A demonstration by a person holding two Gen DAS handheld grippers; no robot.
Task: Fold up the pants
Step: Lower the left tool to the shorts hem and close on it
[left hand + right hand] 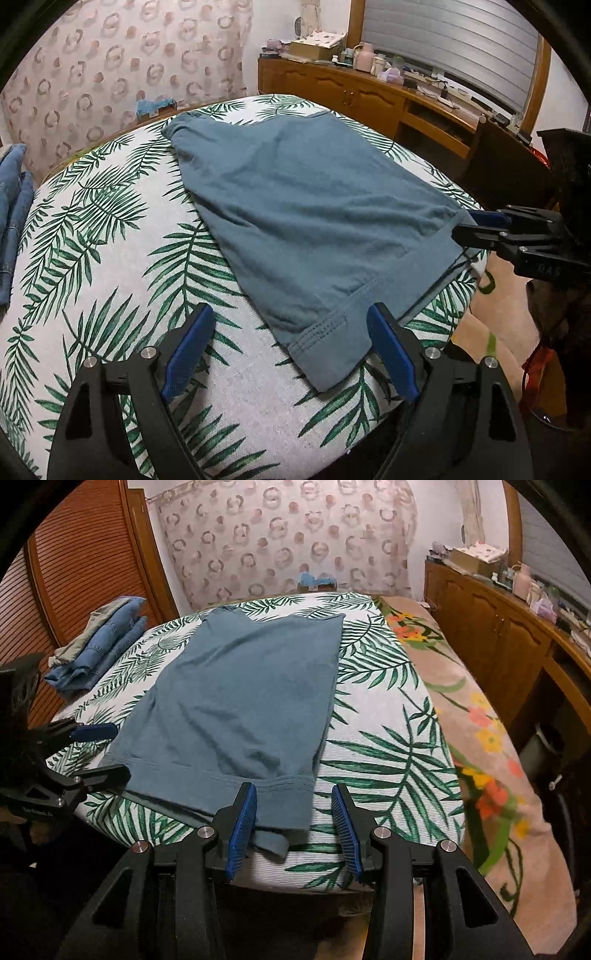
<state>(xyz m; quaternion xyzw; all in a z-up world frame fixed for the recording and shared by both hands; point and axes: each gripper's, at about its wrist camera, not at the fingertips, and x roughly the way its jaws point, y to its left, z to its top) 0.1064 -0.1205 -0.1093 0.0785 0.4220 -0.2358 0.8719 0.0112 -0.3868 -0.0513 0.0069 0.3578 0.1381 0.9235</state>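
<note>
1. Teal-blue cotton pants (236, 701), one pair, are lying flat and folded lengthwise on the palm-leaf printed bed (388, 716).
2. Two grippers are hovering at its near hem: left gripper (291, 350) and right gripper (293, 827), both spread wide, gripping nothing.
3. One stack of folded denim jeans (99, 642) is sitting well apart.

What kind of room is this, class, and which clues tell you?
Most likely a bedroom: a bed with a palm-leaf sheet, a wooden sideboard cluttered with household items, and folded jeans stacked beside the blue pants.
</note>
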